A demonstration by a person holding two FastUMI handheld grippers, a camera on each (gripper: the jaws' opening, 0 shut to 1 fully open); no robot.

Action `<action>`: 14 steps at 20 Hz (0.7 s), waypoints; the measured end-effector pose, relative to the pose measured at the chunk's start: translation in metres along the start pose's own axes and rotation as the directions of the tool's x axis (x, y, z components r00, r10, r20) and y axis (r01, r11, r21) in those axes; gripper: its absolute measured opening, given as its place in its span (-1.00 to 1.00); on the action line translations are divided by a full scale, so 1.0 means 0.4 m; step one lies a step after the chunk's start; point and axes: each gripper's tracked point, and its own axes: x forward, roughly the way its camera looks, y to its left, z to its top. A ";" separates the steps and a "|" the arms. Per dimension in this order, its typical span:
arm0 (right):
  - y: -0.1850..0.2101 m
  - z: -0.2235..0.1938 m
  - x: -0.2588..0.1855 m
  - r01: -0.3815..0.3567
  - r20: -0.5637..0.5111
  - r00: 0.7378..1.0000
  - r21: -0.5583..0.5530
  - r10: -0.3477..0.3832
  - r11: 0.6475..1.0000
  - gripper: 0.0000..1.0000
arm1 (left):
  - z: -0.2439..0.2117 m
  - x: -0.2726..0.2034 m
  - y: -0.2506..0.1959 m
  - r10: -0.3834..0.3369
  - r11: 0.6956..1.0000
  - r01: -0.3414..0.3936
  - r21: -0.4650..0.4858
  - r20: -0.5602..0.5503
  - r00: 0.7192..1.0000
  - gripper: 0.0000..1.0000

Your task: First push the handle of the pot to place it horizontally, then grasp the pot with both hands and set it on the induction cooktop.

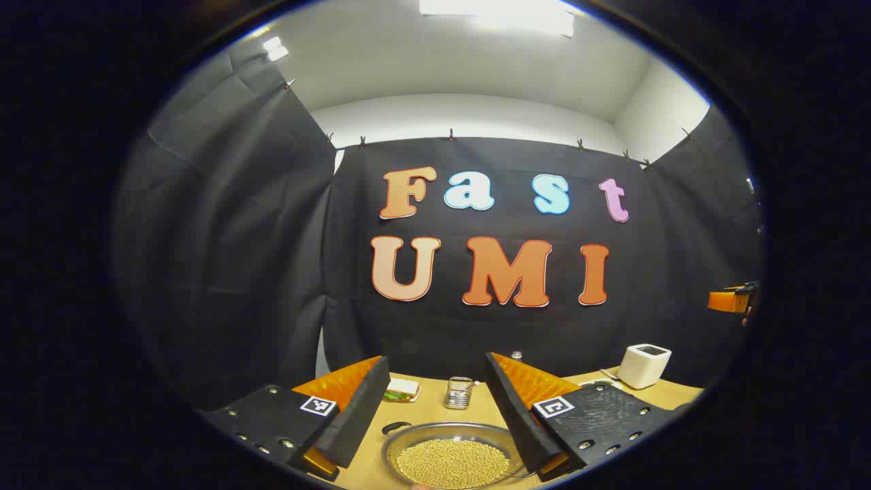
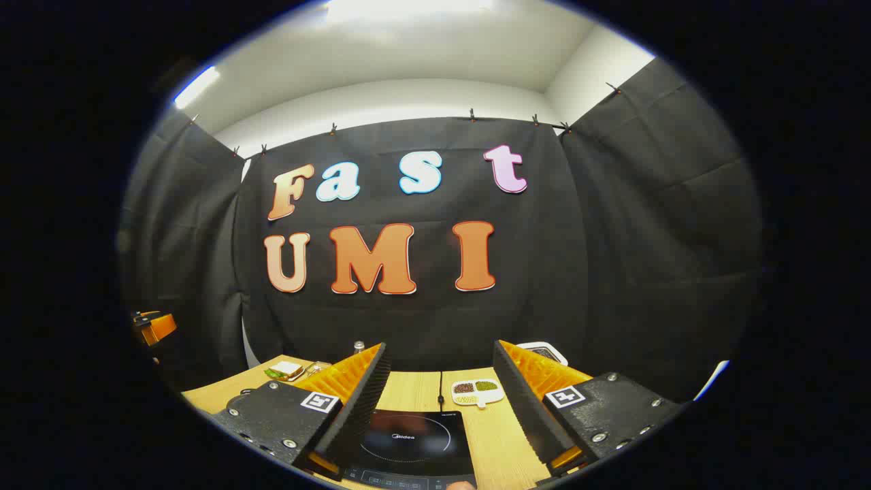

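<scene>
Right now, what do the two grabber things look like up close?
The left tool and the right tool look alike. Each has two wedge-shaped fingers with ribbed orange insides and black outer faces. The fingers are mounted on black blocks dotted with silver screws. Each block carries a small square black-and-white marker.

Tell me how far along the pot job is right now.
Barely started, it seems. The pot, full of yellow beans, sits on the table between the open left gripper; its black handle points off to one side, untouched. The induction cooktop lies bare ahead of the open right gripper. Nothing is gripped. Handle push, two-handed lift and placing all remain.
</scene>
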 end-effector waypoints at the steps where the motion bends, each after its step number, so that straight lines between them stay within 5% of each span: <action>1: 0.002 -0.002 -0.001 -0.003 -0.004 1.000 0.001 0.003 1.000 0.90 | -0.004 -0.003 -0.008 -0.016 1.000 0.016 -0.005 -0.011 1.000 0.77; 14: -0.022 0.007 -0.009 0.015 -0.005 1.000 0.032 -0.015 0.999 1.00 | 0.018 0.010 -0.039 -0.006 1.000 0.006 0.021 -0.008 1.000 0.78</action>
